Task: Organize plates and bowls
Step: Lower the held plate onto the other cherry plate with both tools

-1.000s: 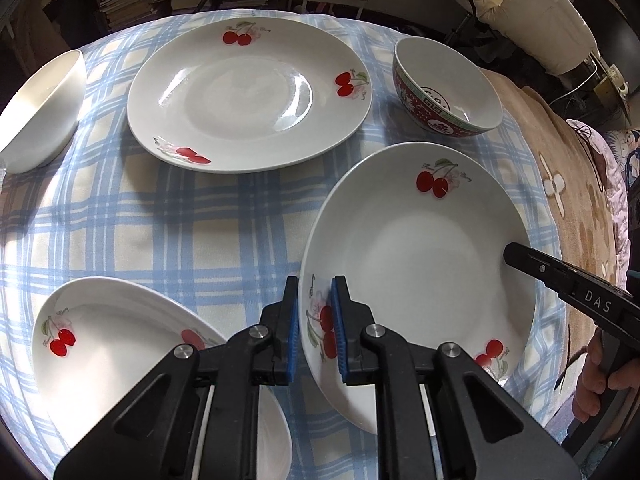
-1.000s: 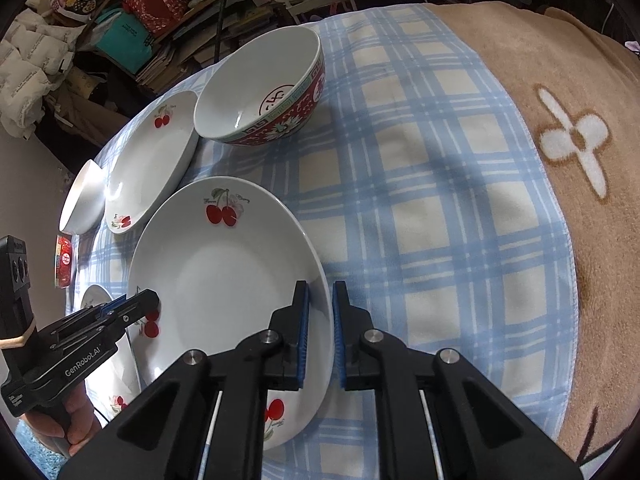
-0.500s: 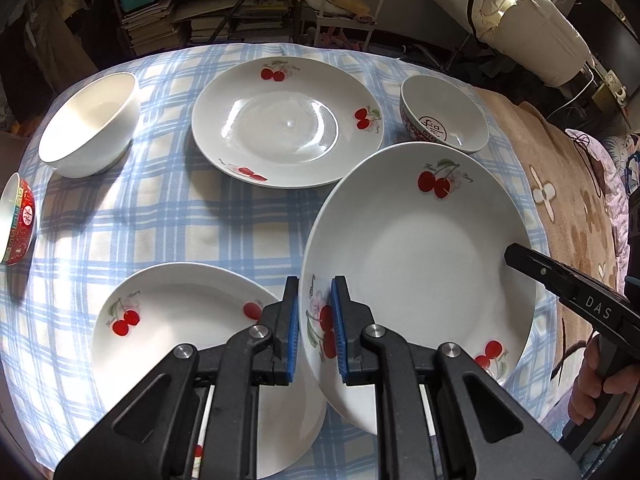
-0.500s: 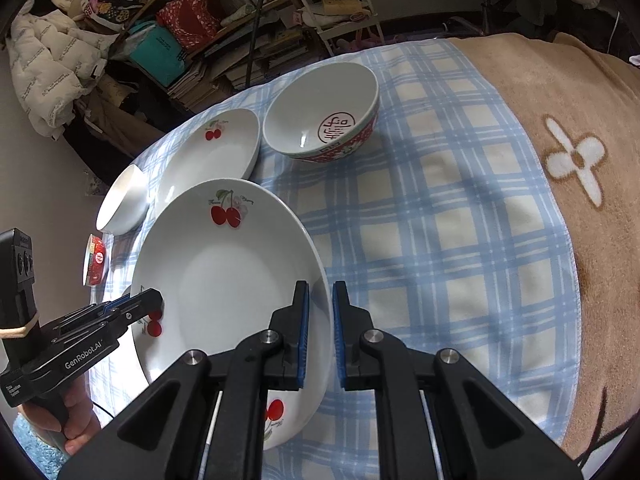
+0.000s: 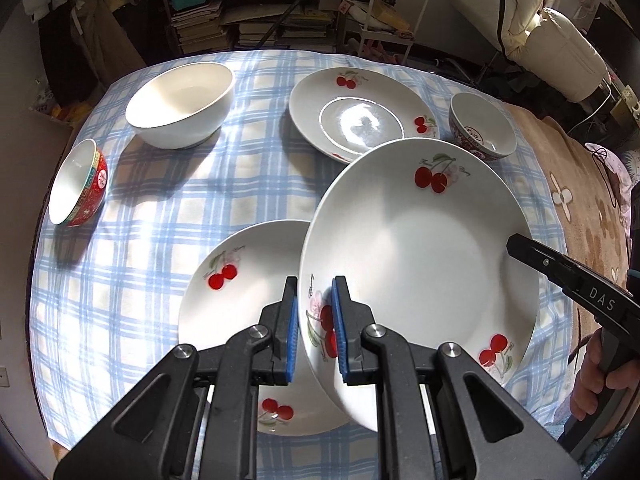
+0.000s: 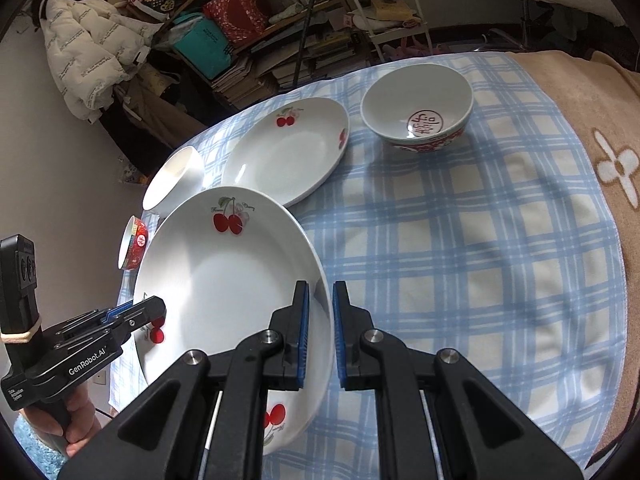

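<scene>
Blue-check tablecloth (image 5: pixel 160 208) has open room mid-frame in the left wrist view, between the white bowl (image 5: pixel 182 106) upper left and the flat cherry plate (image 5: pixel 248 280) lower centre; its edge curves down the left side of the frame with the red-patterned bowl (image 5: pixel 78 184) close to it. In the right wrist view a wide bare stretch of cloth fills the right half, ending at the tan blanket (image 6: pixel 616 128) along the right edge. Far cherry plate (image 5: pixel 362 114) sits upper centre, the red-rimmed bowl (image 5: pixel 482 128) just beside it to the right. Held cherry plate (image 5: pixel 420 264) is off the cloth and tilted, covering the near rim of the far plate and the right edge of the flat plate below it. Left gripper (image 5: pixel 314 332) at bottom centre: blue pads nearly together, clamped on the held plate's lower-left rim over the cherry print. Right gripper (image 6: pixel 319 336) at bottom centre of its view: narrow gap, pads pinching the opposite rim of the same plate. A hand (image 6: pixel 68 420) at lower left grips the left tool's handle.
</scene>
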The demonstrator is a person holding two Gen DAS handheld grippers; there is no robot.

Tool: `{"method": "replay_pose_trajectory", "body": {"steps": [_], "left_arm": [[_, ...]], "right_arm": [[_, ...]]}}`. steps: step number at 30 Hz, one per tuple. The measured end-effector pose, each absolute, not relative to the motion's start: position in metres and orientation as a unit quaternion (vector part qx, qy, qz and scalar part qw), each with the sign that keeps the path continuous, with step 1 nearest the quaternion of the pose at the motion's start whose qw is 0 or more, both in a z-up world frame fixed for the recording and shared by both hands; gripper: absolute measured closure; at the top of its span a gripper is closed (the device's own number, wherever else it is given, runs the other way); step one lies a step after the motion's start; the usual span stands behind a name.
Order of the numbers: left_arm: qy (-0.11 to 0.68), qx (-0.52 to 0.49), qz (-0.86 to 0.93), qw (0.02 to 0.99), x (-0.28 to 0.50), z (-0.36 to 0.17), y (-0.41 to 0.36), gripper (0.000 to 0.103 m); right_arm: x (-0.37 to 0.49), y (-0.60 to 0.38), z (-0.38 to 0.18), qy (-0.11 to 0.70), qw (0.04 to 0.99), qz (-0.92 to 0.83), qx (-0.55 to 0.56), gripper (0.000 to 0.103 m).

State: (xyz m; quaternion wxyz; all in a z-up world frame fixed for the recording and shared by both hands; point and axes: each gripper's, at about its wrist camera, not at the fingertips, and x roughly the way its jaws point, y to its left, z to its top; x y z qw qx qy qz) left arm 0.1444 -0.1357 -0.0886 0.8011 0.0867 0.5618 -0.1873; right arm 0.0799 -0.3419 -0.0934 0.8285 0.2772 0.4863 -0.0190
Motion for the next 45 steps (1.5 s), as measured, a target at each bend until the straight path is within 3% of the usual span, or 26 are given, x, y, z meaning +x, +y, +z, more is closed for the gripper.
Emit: {"method": "replay_pose_trajectory", "body": {"steps": [24, 45], "left_arm": [[0.566, 0.036, -0.143, 0.811, 0.131, -0.101, -0.031, 0.087], [0.589, 0.021, -0.151, 0.794, 0.135, -0.139, -0.027, 0.087]], "right_arm": [[0.107, -0.246, -0.097, 0.496, 0.836, 0.051, 0.229, 0.09], [0.119, -0.238, -0.123, 0.523, 0.829, 0.032, 0.197, 0.09]]}}
